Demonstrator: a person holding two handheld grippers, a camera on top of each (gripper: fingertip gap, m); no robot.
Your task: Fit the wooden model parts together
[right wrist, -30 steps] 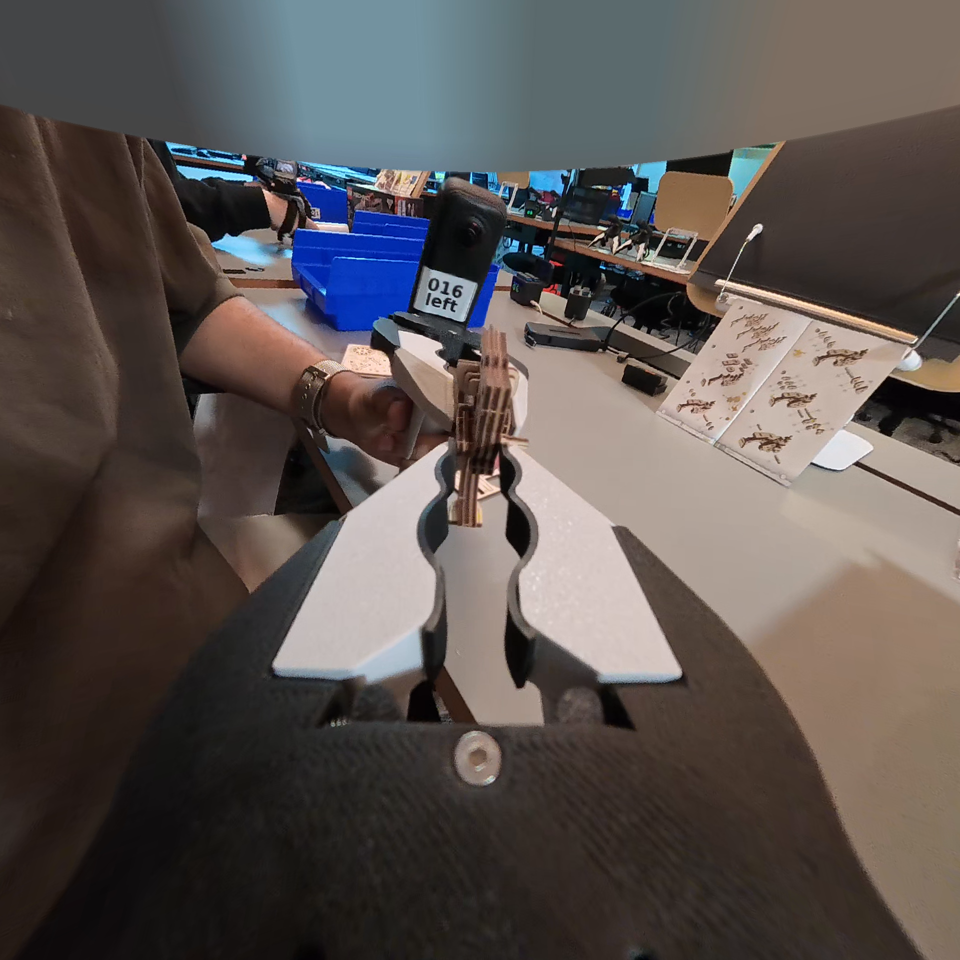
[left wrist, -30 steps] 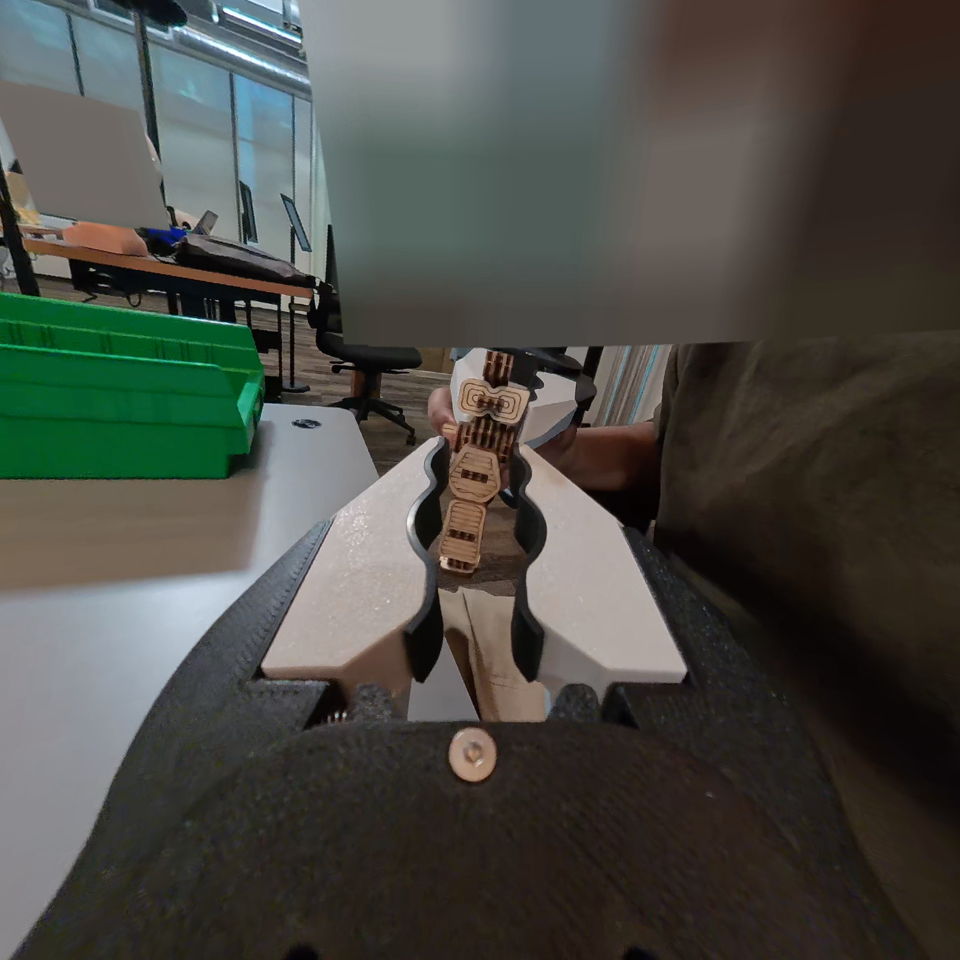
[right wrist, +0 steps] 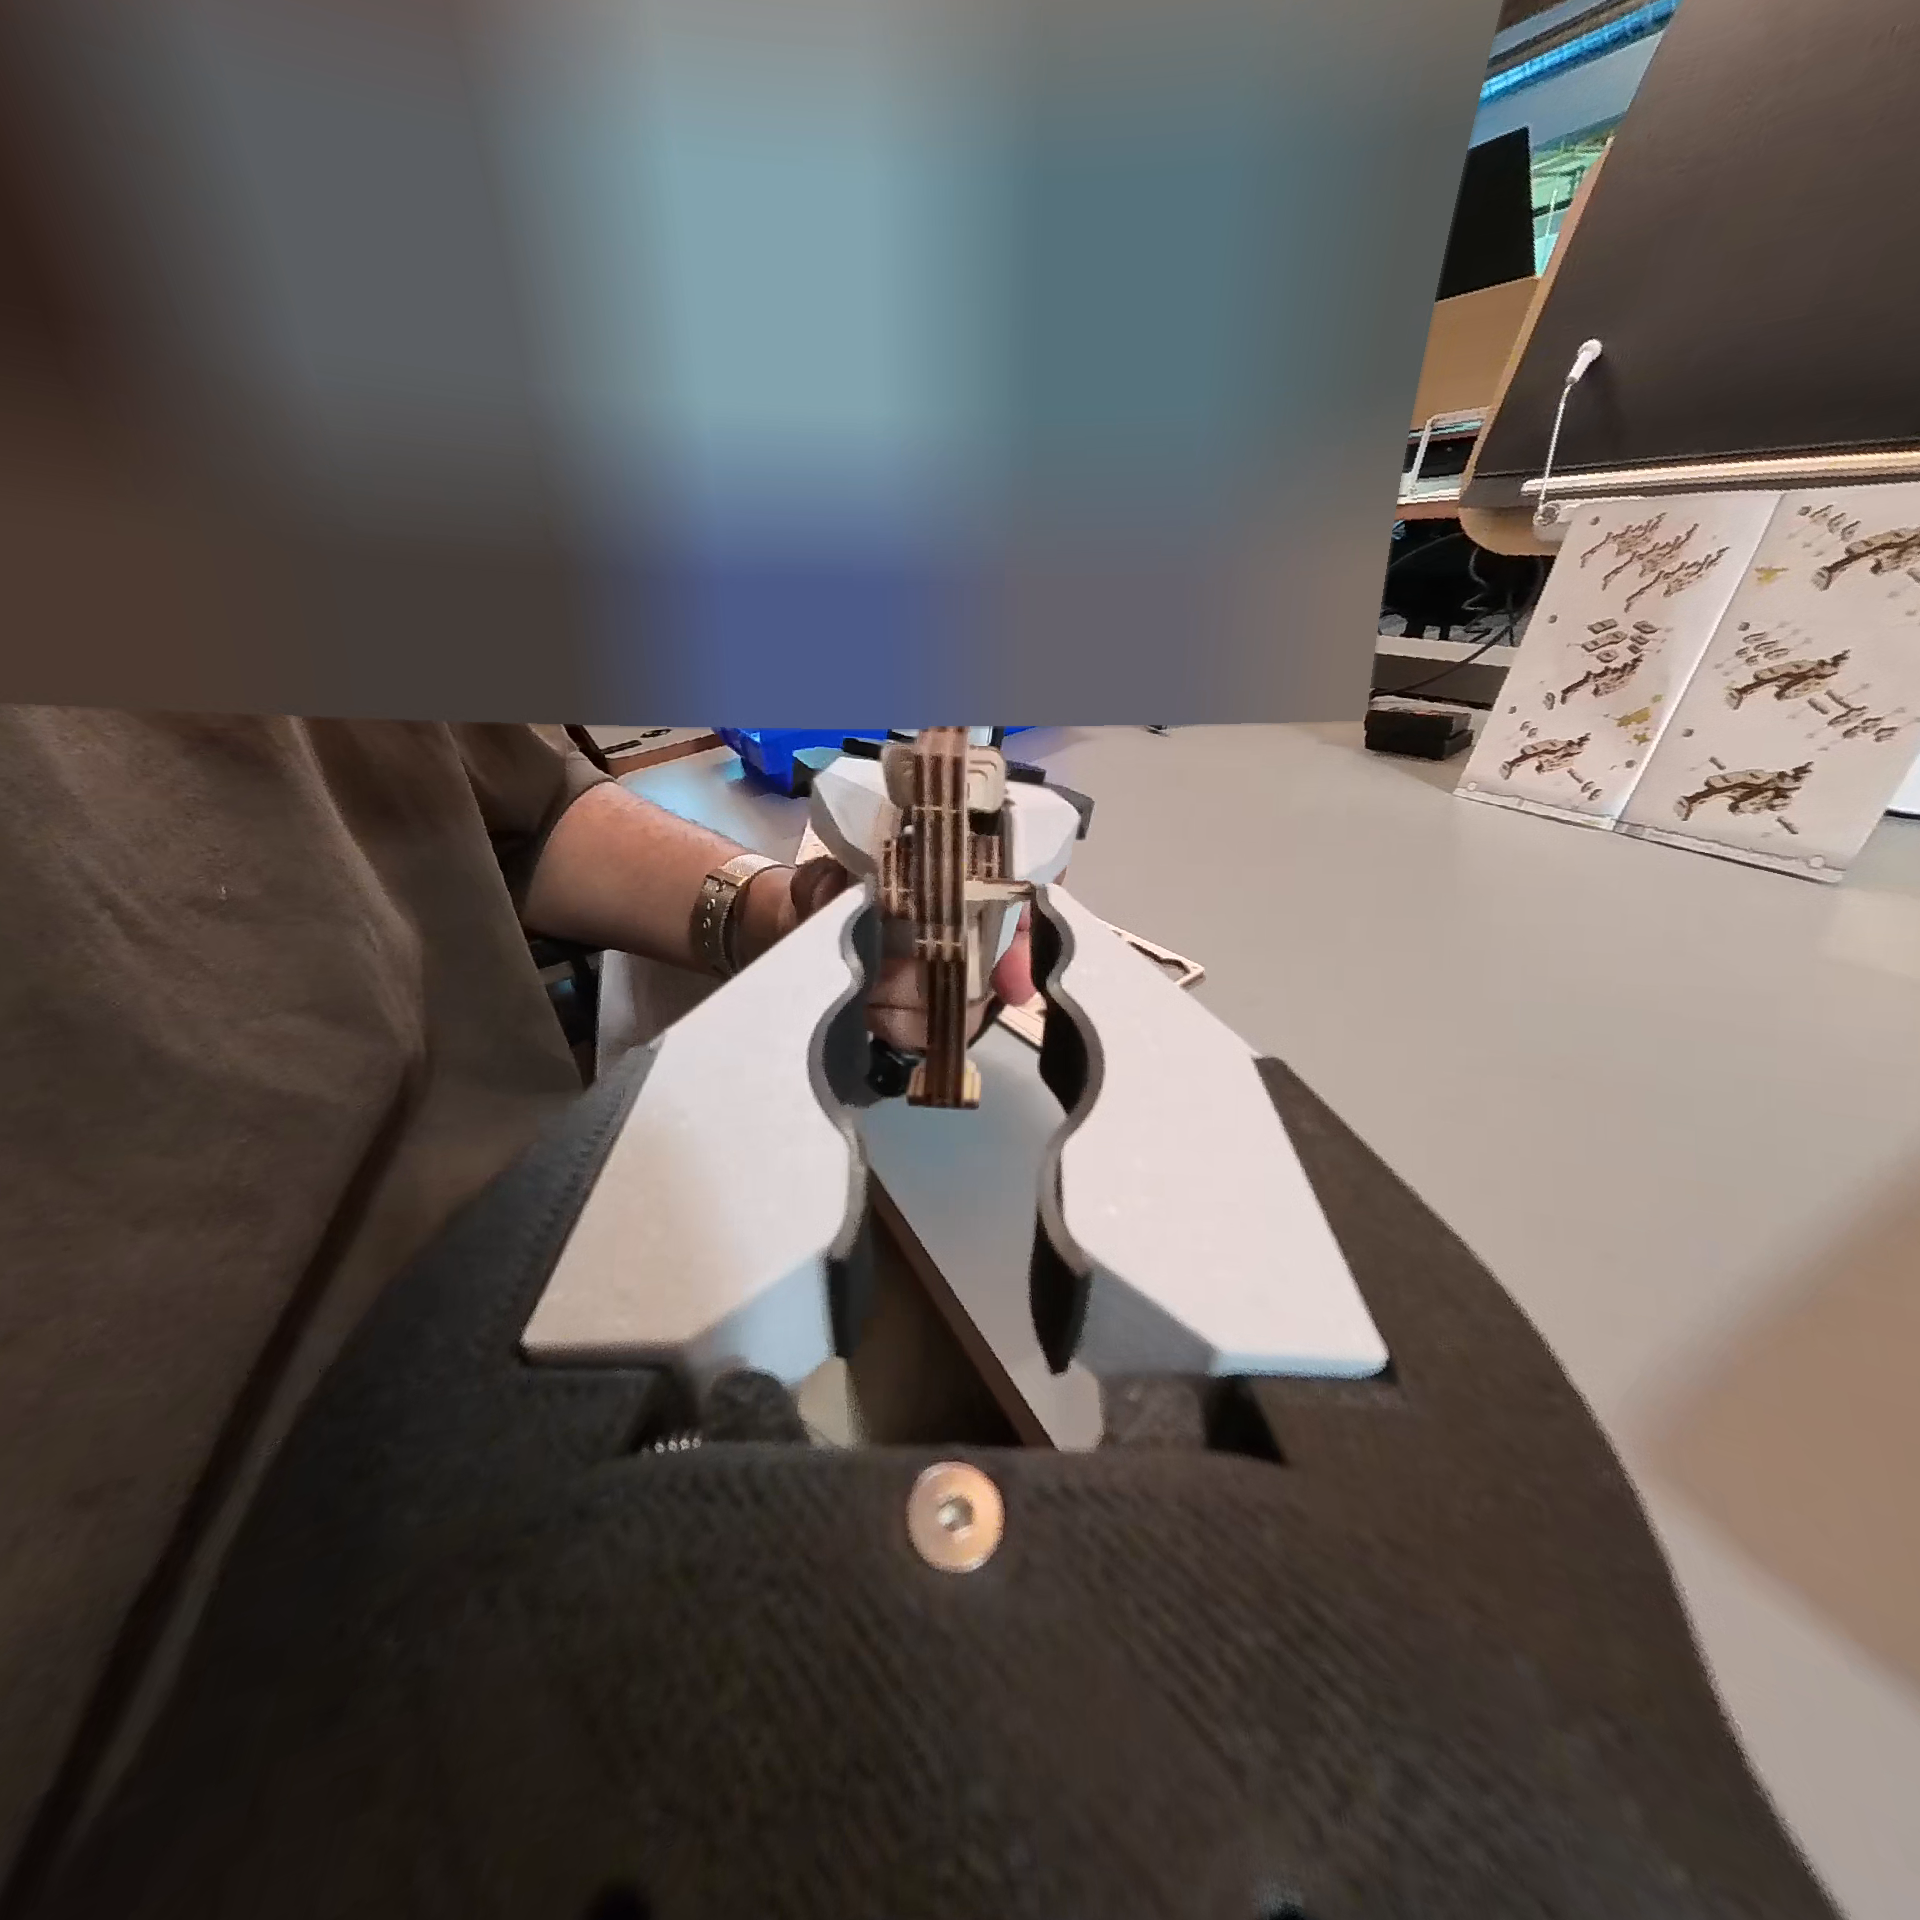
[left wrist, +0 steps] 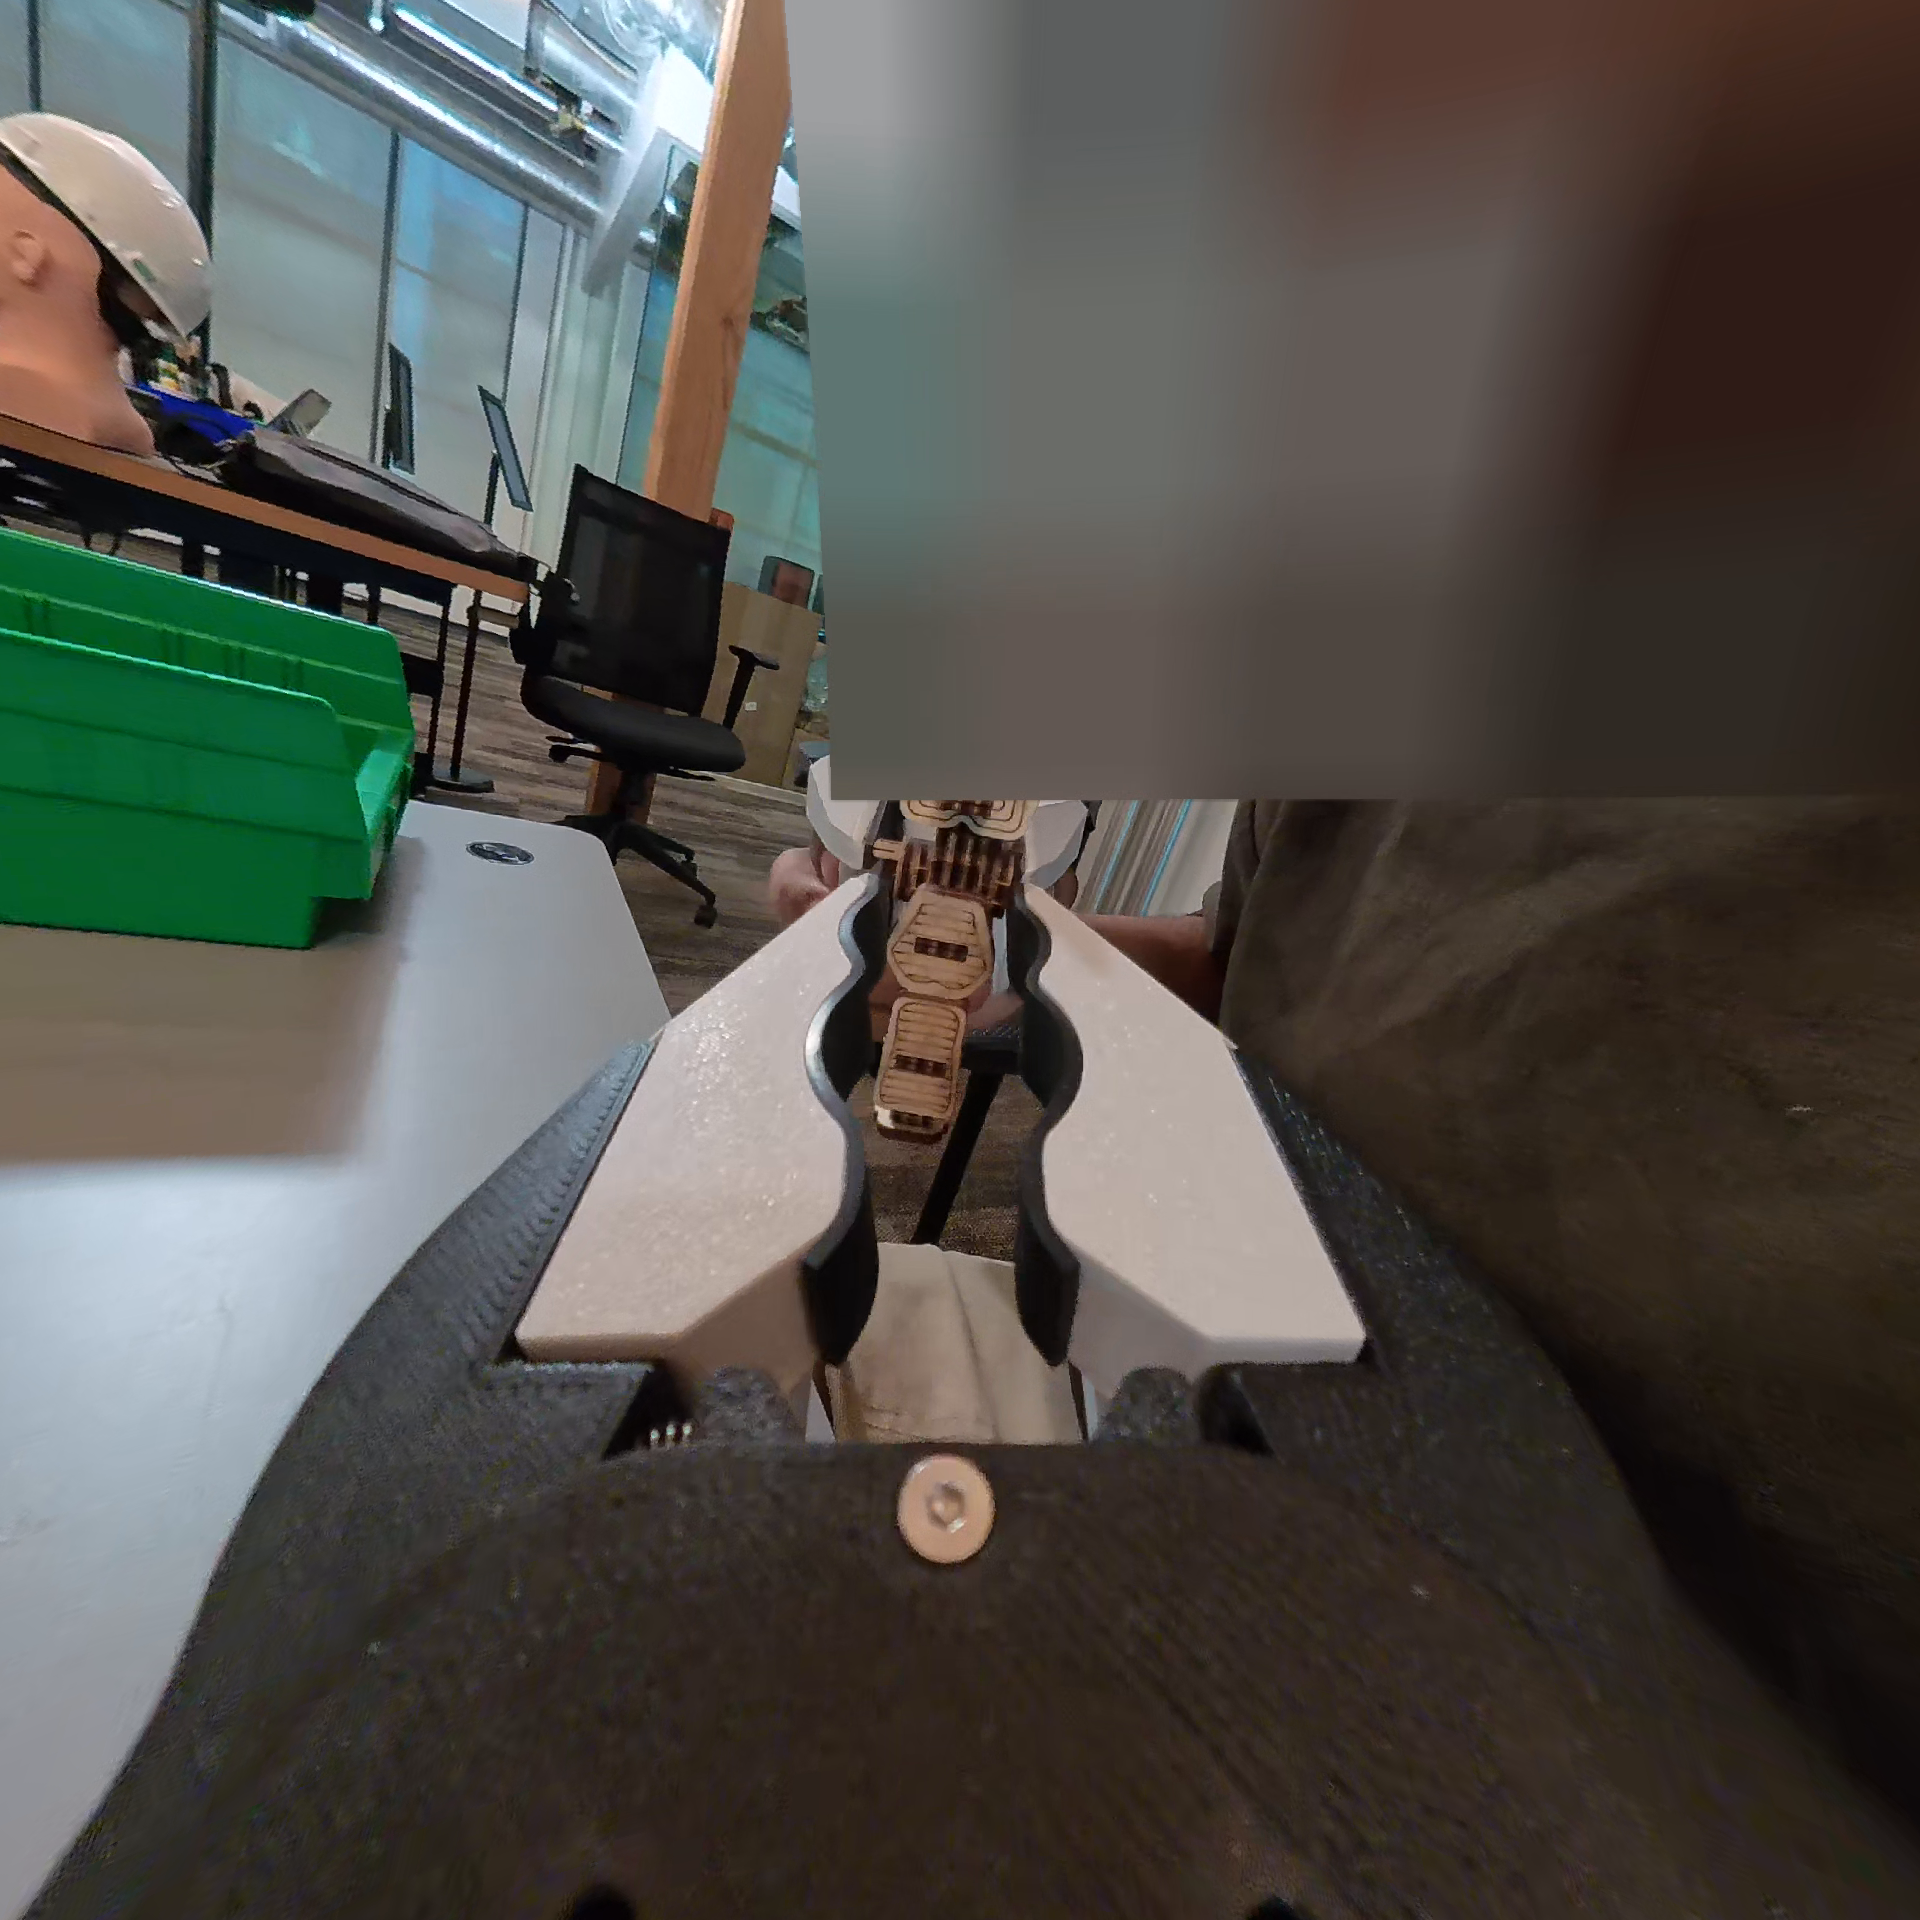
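the wooden model (left wrist: pixel 928 961) stands upright at the tips of the left gripper (left wrist: pixel 940 904), which pinches its upper part; a green bin (left wrist: pixel 197 748) sits on the table (left wrist: pixel 208 1143). in the right wrist view the model (right wrist: pixel 940 914) sits between the parted tips of the right gripper (right wrist: pixel 945 914), whose hold i cannot tell; an instruction sheet (right wrist: pixel 1704 675) stands behind.

The wooden model (left wrist: pixel 928 971) stood upright between the left claw (left wrist: pixel 942 894) and the right claw (right wrist: pixel 948 914), a bin (left wrist: pixel 197 769) sat on the surface (left wrist: pixel 260 1091) to the left, and instruction sheets (right wrist: pixel 1704 675) leaned far right.
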